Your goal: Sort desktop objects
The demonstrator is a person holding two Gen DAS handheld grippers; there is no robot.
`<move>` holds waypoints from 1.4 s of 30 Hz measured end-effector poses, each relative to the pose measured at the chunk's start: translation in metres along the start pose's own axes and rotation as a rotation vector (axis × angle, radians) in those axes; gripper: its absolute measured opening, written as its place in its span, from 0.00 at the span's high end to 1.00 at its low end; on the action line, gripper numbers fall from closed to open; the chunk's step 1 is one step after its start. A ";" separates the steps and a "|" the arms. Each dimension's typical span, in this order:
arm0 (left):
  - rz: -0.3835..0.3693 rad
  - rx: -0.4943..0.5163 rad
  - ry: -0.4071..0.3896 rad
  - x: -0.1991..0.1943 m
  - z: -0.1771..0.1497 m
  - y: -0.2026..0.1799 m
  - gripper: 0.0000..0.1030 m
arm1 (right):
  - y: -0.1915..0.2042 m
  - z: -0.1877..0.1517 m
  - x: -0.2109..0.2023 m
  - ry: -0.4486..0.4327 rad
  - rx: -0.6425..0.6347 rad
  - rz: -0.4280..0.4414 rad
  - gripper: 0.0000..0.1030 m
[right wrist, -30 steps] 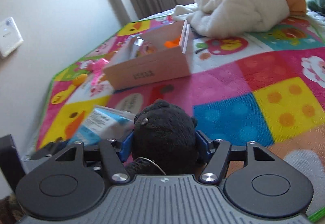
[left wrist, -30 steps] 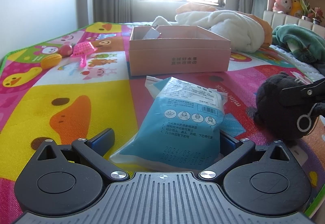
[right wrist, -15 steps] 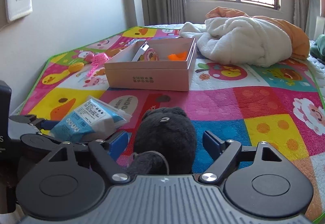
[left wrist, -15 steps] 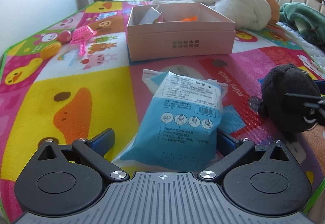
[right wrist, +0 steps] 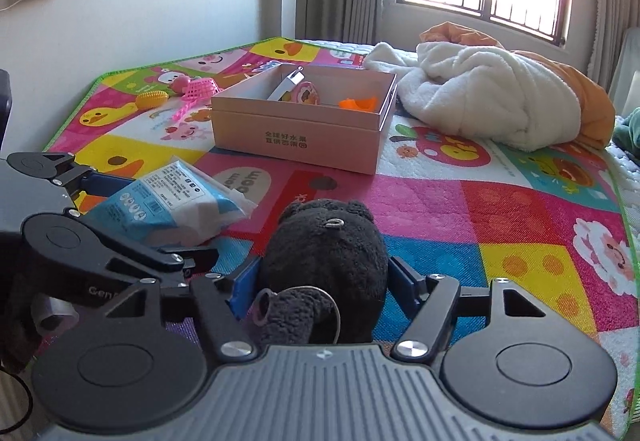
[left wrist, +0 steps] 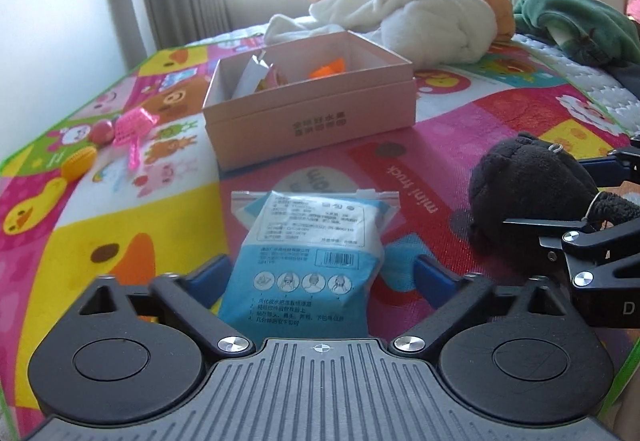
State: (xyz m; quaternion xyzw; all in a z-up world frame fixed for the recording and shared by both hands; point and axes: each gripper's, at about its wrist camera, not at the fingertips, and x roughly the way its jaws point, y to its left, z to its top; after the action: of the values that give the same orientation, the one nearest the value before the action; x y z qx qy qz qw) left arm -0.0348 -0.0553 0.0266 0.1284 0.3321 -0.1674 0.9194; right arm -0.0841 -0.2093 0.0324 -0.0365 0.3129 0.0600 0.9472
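Plush toy (right wrist: 324,265), black and soft, sits between the blue pads of the right claw (right wrist: 322,279), which now press its sides; half a second ago those pads stood clear of it, so the grip looks freshly made. The left claw (left wrist: 316,277) has its pads spread wide on either side of a blue-and-white packet (left wrist: 308,253), with gaps showing on both sides, much as a moment back; the packet looks propped up from the mat but not pinched. Both things lie near the front of the colourful play mat (right wrist: 500,209), side by side and a little apart. Beyond them stands the open pink box (right wrist: 304,129), already holding a few small items. Off to its left lie a pink scoop (left wrist: 134,125) and a yellow brush (left wrist: 78,163). With the toy held, carrying it over to the box seems the likely next step.
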 end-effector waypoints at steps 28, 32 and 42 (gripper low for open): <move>-0.133 0.033 -0.219 -0.075 0.094 0.038 0.38 | -0.042 0.123 -0.066 -0.100 0.108 0.147 0.39; -0.112 0.041 -0.326 -0.051 0.147 0.048 0.38 | -0.064 0.180 -0.049 -0.199 0.167 0.157 0.39; -0.082 -0.073 -0.272 0.009 0.139 0.078 0.02 | -0.102 0.250 0.049 -0.172 0.401 0.233 0.30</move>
State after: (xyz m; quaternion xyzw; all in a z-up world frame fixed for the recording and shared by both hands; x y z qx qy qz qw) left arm 0.0817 -0.0342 0.1340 0.0573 0.2155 -0.2082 0.9524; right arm 0.1159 -0.2793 0.2070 0.1938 0.2387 0.1082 0.9454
